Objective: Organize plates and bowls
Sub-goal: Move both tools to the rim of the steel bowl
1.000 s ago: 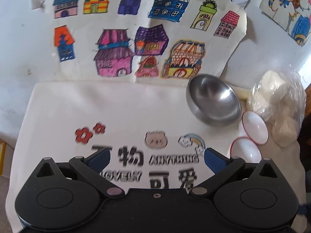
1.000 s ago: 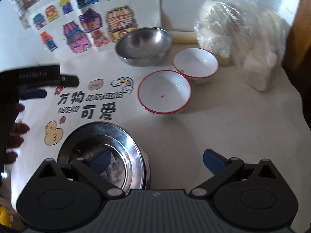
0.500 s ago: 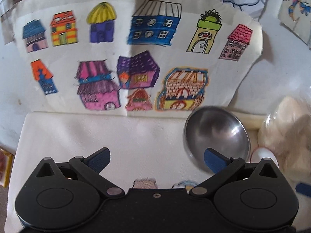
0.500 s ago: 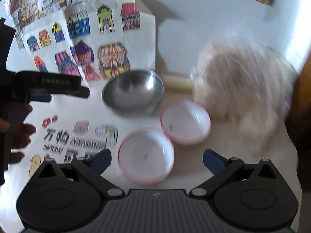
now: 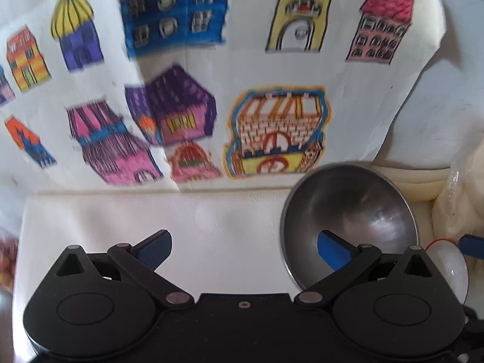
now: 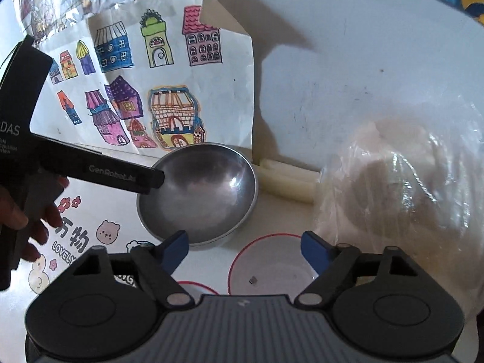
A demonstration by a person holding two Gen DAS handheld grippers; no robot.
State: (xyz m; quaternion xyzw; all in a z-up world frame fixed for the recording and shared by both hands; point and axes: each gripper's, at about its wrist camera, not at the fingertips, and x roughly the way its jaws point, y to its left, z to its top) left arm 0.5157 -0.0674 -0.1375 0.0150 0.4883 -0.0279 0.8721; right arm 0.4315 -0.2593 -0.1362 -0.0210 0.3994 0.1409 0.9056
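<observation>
In the left wrist view the left tongs [image 5: 244, 249] stand wide open with nothing between the blue pads; the right-hand pad [image 5: 332, 251] sits over the inside of the steel bowl [image 5: 363, 211], though whether it touches the metal cannot be told, while the left-hand pad is over bare white cloth [image 5: 151, 211]. The steel bowl lies at the lower right of that frame, on the cloth-covered bench, just below a sheet of coloured house drawings [image 5: 211, 90] that fills the upper half. In the right wrist view the right tongs [image 6: 243, 249] have just been closing a little yet are still well parted, gripping nothing; between and below the pads lies a white bowl with a red rim [image 6: 269, 269], a dark speck in it, and the pads do not press on it. A second red-rimmed bowl [image 6: 193, 287] peeks out at the lower centre-left, mostly hidden by the tool body. The steel bowl [image 6: 205, 193] sits just above and left of the white bowl, near the frame's middle, with the left tool's black arm [image 6: 99, 172] reaching over its left edge. A clear plastic bag of pale lumps [image 6: 399, 187] fills the right side.
</observation>
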